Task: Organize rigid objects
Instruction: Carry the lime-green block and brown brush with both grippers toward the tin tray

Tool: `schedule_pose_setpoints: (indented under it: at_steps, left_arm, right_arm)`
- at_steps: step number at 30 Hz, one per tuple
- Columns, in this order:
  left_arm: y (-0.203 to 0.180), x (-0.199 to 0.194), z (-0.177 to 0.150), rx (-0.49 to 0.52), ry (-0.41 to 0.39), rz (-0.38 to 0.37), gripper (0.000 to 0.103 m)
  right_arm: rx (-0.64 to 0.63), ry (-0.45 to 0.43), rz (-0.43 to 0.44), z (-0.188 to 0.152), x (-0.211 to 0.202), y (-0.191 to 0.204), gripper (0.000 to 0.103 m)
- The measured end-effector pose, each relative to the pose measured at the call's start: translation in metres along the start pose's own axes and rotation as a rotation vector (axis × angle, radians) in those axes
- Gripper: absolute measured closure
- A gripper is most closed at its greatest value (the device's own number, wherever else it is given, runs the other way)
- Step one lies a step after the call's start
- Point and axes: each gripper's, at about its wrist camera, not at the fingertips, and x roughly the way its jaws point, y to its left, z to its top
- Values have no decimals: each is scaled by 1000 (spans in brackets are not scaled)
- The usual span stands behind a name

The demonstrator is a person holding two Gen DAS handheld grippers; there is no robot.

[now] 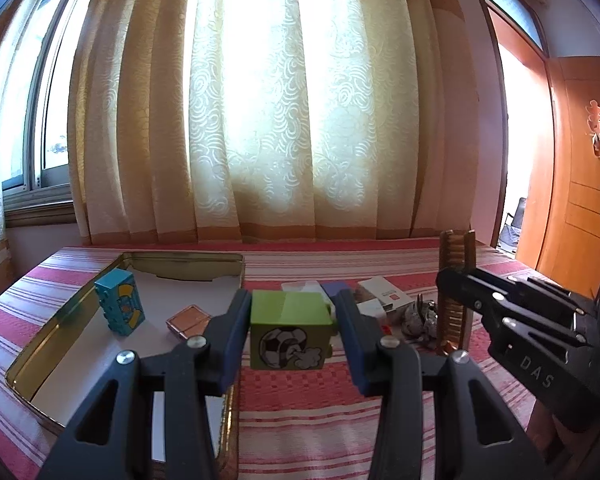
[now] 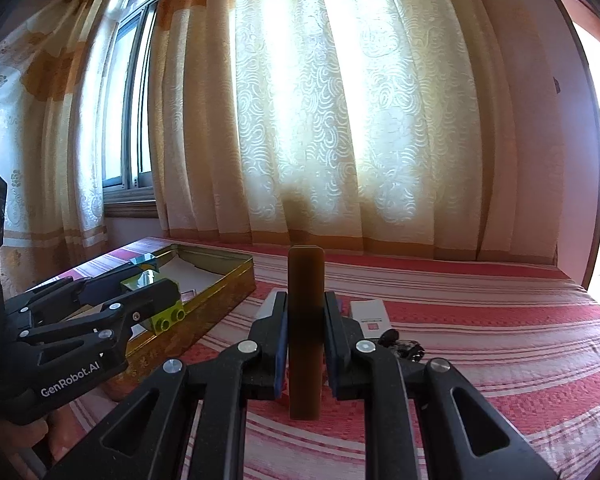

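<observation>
A bed covered in a red-and-white striped cloth (image 1: 300,412) fills the lower view, with patterned curtains (image 1: 284,100) hanging behind it. A shallow gold tin (image 1: 80,312) lies open on the left of the bed, holding an upright blue block (image 1: 120,306) and a small copper-coloured square piece (image 1: 188,320). The left gripper (image 1: 292,316), just right of the tin's near corner, has its jaws clamped on a green block (image 1: 290,326) printed with a football. The right gripper (image 2: 306,320) grips a brown comb (image 2: 305,328) held upright. Beyond lie a white box (image 2: 370,316) and a dark keyring bundle (image 2: 404,346).
</observation>
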Motion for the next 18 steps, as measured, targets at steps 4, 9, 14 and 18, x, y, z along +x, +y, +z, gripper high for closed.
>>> schedule_pose_setpoints:
  at_steps: [4, 9, 14, 18]
  left_arm:
    - [4, -1, 1, -4, -2, 6, 60]
    - [12, -4, 0, -5, -8, 25, 60]
    - [23, -6, -1, -20, -9, 43, 60]
    - [29, -8, -1, -23, -14, 55, 60]
  right_arm:
    - [-2, 0, 9, -1, 1, 4, 86]
    - [-8, 4, 28, 0, 5, 12, 86]
    - [-22, 7, 51, 1, 9, 23, 86]
    - [-27, 9, 69, 1, 13, 31, 86]
